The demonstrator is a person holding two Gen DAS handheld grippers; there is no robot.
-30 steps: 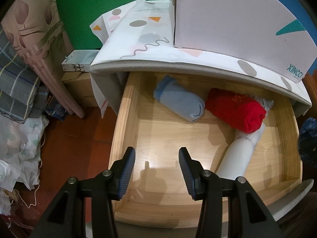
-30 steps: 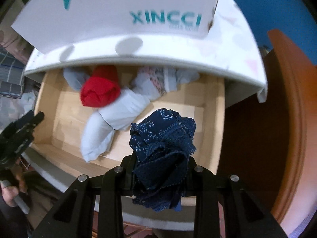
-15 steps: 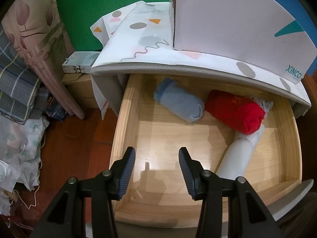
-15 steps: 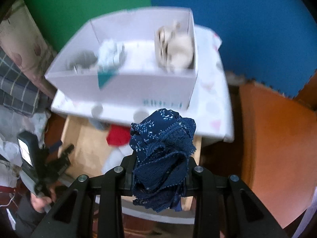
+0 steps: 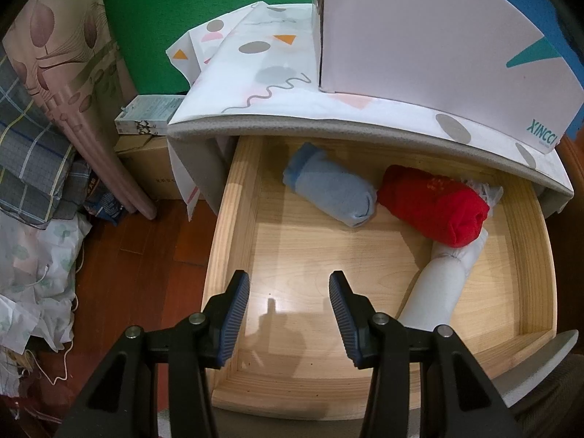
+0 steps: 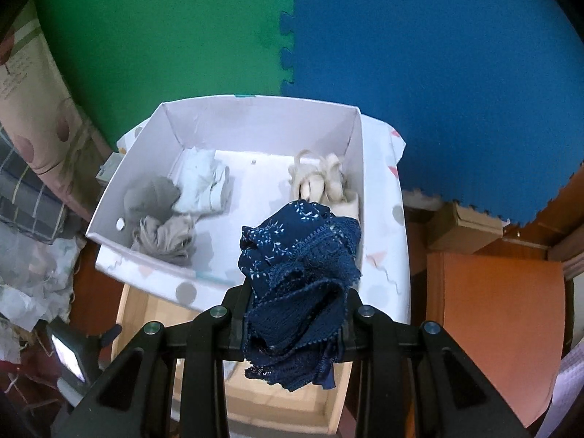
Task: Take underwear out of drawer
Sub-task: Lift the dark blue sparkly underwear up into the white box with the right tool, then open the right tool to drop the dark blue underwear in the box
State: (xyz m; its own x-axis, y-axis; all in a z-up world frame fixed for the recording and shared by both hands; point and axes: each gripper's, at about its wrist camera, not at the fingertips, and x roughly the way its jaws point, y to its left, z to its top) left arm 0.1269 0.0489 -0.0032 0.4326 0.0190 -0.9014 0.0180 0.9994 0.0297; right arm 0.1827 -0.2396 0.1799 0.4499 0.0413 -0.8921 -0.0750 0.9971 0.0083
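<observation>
My right gripper [image 6: 295, 292] is shut on a bunched navy lace underwear [image 6: 297, 273], held high over the front edge of a white box [image 6: 262, 120]. The box stands on the cabinet top and holds grey, white and cream garments. Below it the wooden drawer [image 6: 135, 310] stands pulled out. In the left wrist view my left gripper [image 5: 288, 292] hovers open and empty over the drawer's [image 5: 226, 219] bare front left floor. Further back in the drawer lie a light blue roll [image 5: 328, 193], a red roll [image 5: 434, 208] and a white roll [image 5: 438, 284].
A patterned cloth [image 5: 262, 73] covers the cabinet top. Left of the drawer on the wood floor are a cardboard box [image 5: 153, 168], piled fabrics [image 5: 33, 153] and crumpled bags [image 5: 33, 277]. Green and blue foam mats [image 6: 284, 36] line the wall; an orange-brown cabinet [image 6: 492, 328] stands to the right.
My right gripper has risen with the navy underwear from just over the drawer to above the white box, whose inside now shows. The left gripper has stayed put.
</observation>
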